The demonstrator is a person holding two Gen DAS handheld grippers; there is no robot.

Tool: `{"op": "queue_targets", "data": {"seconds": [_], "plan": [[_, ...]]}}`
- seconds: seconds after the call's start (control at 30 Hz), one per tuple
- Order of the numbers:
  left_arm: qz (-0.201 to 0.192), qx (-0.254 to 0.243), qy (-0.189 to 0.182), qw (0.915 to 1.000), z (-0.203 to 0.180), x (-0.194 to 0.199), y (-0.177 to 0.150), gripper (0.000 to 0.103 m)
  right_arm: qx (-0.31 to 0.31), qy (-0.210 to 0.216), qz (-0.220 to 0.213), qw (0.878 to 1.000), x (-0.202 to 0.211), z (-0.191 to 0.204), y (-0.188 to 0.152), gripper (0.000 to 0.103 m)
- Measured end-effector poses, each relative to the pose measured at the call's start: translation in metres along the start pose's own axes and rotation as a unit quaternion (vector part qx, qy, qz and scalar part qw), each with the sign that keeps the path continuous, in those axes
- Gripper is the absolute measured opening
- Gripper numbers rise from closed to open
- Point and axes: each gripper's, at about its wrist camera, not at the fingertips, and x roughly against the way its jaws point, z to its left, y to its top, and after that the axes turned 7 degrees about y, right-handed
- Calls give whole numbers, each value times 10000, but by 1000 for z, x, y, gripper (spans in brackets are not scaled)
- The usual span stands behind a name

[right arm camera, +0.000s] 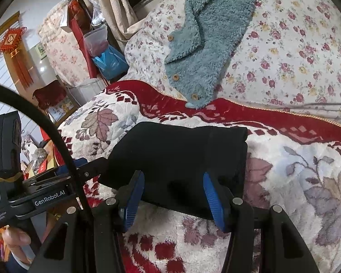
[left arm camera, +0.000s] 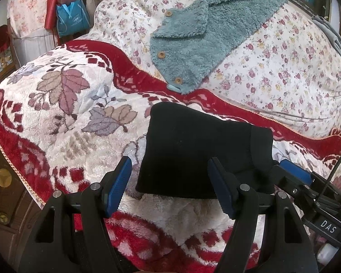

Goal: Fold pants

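Note:
The black pants point(left arm camera: 200, 150) lie folded into a compact rectangle on the plush red-and-cream leaf blanket point(left arm camera: 68, 113). My left gripper point(left arm camera: 169, 161) is open wide at the bundle's near edge; its left pad is over the blanket and its right pad over the cloth, neither pressing. From the right wrist view, the pants point(right arm camera: 177, 150) fill the middle. My right gripper point(right arm camera: 172, 174) is open about halfway, its blue pads straddling the near edge without pinching. Each gripper shows in the other's view: the right gripper's finger point(left arm camera: 293, 173) at the bundle's right corner, the left gripper's finger point(right arm camera: 86, 166) at its left.
A teal fleece garment point(left arm camera: 204, 34) with wooden buttons lies further back on the floral quilt point(left arm camera: 284, 68). The bed's edge drops off at left, where a blue bag point(left arm camera: 71, 19) and red cloth hang. A hand point(right arm camera: 16, 238) holds the left gripper's handle.

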Motion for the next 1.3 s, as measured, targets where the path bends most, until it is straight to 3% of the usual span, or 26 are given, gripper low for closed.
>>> {"op": "queue_targets", "data": {"seconds": [1.3], "plan": [[-22,42,50,10000,5,-8,1,70,-10,47,167,9998,-15,1,3,52]]}}
